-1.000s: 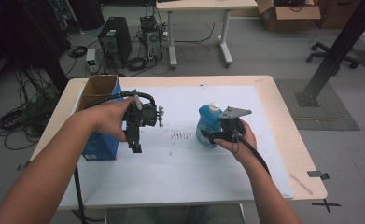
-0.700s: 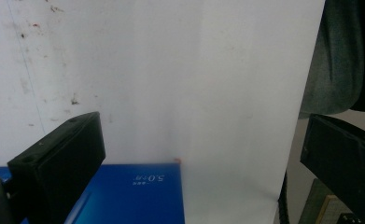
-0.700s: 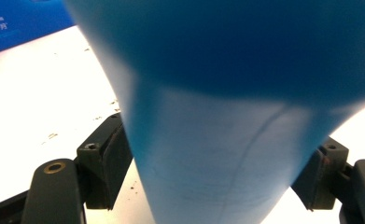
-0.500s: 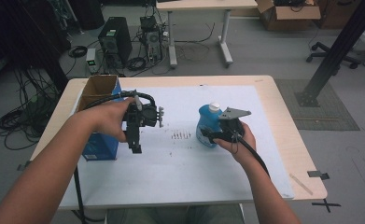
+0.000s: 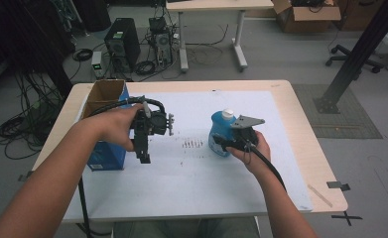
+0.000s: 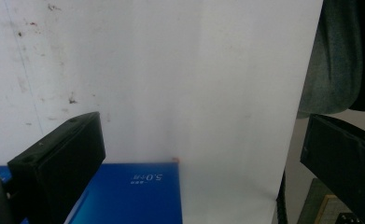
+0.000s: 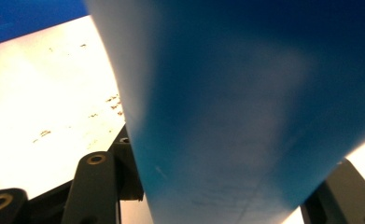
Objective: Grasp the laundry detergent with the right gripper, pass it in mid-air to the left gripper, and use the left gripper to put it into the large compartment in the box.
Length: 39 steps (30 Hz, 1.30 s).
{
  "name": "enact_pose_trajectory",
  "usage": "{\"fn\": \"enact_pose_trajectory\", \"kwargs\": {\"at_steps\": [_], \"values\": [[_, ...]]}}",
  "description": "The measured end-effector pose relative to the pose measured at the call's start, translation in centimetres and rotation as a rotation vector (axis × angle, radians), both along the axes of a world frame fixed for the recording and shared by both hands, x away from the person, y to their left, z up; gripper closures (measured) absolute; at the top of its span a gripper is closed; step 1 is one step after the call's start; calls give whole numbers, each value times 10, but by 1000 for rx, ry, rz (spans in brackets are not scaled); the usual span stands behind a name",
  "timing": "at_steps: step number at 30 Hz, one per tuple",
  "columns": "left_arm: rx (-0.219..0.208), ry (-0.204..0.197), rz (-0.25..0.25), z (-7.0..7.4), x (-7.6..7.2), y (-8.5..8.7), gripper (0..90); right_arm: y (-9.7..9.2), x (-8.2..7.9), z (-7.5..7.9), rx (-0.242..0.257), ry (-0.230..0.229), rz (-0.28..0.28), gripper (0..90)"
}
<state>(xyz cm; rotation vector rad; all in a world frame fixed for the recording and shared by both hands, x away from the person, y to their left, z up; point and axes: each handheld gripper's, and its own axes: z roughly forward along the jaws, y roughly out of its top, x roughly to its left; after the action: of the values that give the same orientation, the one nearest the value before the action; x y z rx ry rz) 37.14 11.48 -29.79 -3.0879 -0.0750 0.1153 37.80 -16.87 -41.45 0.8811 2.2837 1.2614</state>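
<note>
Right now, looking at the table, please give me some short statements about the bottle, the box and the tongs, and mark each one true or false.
1. The right tongs grip the blue bottle. True; they have just been closing on it.
2. The bottle has a red cap. False; the cap is white.
3. The left tongs are open with nothing between them. True.
4. The cardboard box stands at the table's right edge. False; it stands at the left edge.
5. The bottle lies inside the box. False; it stands on the white sheet.

The blue box (image 6: 129,193) bears small white print, seemingly "5.0", upside down; the rest unreadable.
</note>
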Motion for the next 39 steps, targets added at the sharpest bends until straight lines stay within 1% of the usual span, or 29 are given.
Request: {"fn": "enact_pose_trajectory", "kwargs": {"at_steps": [1, 3, 5, 6, 11, 14, 16, 18, 21, 24, 26, 28, 30, 33, 35, 36, 39], "values": [[-1, 1, 0, 0, 0, 0, 2, 0, 0, 0, -2, -5, 4, 443], [0, 0, 1, 0, 1, 0, 2, -1, 0, 0, 9, -3, 9, 454], [-4, 1, 1, 0, 1, -1, 2, -3, 1, 0, 15, 1, 25, 460], [-3, 0, 0, 0, 1, -2, 2, -3, 2, 0, 18, 6, 24, 463], [-2, -2, -5, 2, -1, -4, 2, -3, 1, 2, 9, -2, 38, 468], [-4, -4, 0, 4, 0, -3, 2, -6, -2, 10, 14, -18, 54, 469], [-2, -6, 1, 6, 0, -3, 2, -8, -4, 18, 28, -22, 71, 469], [-2, -9, 1, 8, 0, -3, 2, -12, -7, 29, 37, -29, 96, 468], [-5, -13, -2, 12, 0, -5, 2, -16, -12, 47, 31, -41, 145, 468], [-6, -19, -6, 17, -1, -7, 2, -19, -17, 60, 36, -43, 193, 468], [-8, -21, -11, 20, -2, -9, 2, -19, -22, 68, 34, -41, 237, 467], [-8, -22, -12, 22, -3, -10, 2, -16, -28, 75, 3, -47, 280, 467], [-16, -19, -17, 25, -4, -12, 2, -13, -33, 78, -18, -48, 309, 467], [-9, -22, -24, 29, -6, -15, 2, -7, -39, 80, -38, -48, 353, 468], [-14, -22, -23, 30, -7, -15, 2, -4, -43, 80, -37, -42, 381, 468], [-21, -26, -29, 34, -9, -17, 2, -3, -45, 80, -36, -40, 401, 468], [-24, -27, -33, 38, -11, -18, 2, 1, -48, 80, -34, -36, 436, 467]]}}
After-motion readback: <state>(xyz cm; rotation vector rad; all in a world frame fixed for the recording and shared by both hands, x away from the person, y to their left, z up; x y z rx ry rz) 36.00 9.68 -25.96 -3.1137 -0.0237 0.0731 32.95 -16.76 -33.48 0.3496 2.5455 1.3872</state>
